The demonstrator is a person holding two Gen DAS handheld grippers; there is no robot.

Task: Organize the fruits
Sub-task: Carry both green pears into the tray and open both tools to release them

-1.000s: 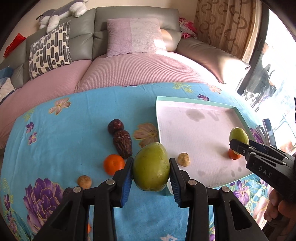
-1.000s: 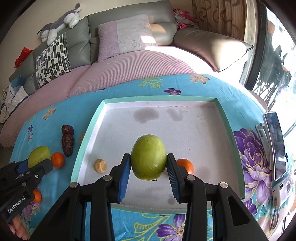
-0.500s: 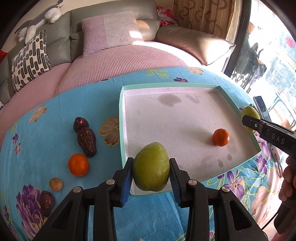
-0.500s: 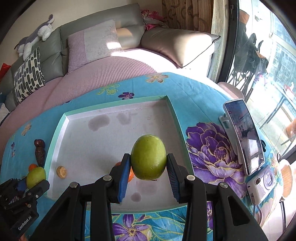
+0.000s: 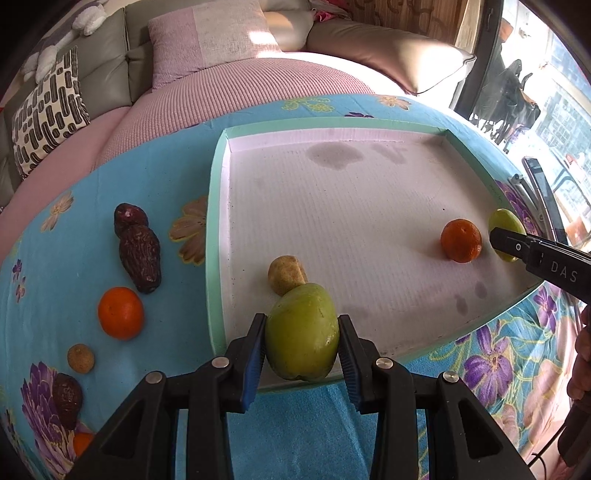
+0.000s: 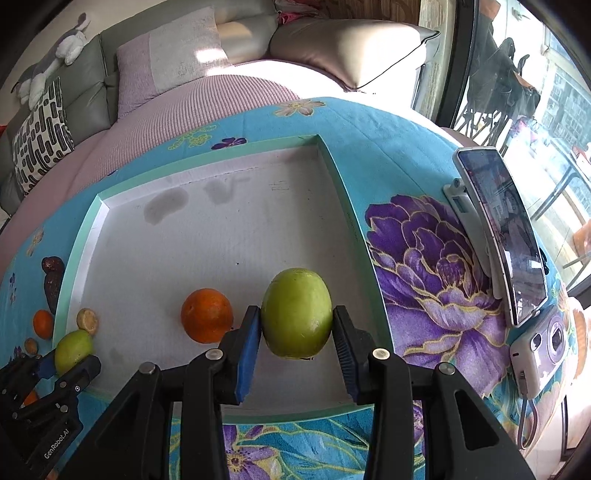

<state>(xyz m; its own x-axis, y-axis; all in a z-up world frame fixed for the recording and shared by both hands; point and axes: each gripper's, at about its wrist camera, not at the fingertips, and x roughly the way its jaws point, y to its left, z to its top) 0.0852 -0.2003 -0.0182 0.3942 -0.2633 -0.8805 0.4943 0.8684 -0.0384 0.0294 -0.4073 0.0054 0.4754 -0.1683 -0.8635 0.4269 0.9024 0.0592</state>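
Colours on the worktop
Turquoise cloth (image 5: 166,177) with purple flowers; mint-rimmed white tray (image 5: 218,206); green fruit (image 5: 302,334), orange tangerine (image 5: 461,240).

light: daylight is flooding in from the window (image 6: 546,92) right of the claws | glare: sofa cushions (image 5: 236,33) beyond are washing out | shadows: soft ones are falling left | edges: fisheye is bending, corners darkening | focus: staying sharp

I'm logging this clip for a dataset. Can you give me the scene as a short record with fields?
left gripper: shut on a green fruit, above the tray's near left corner
right gripper: shut on another green fruit, over the tray's right side
tray: holds an orange and a small tan fruit
cloth left of tray: orange, dark dates
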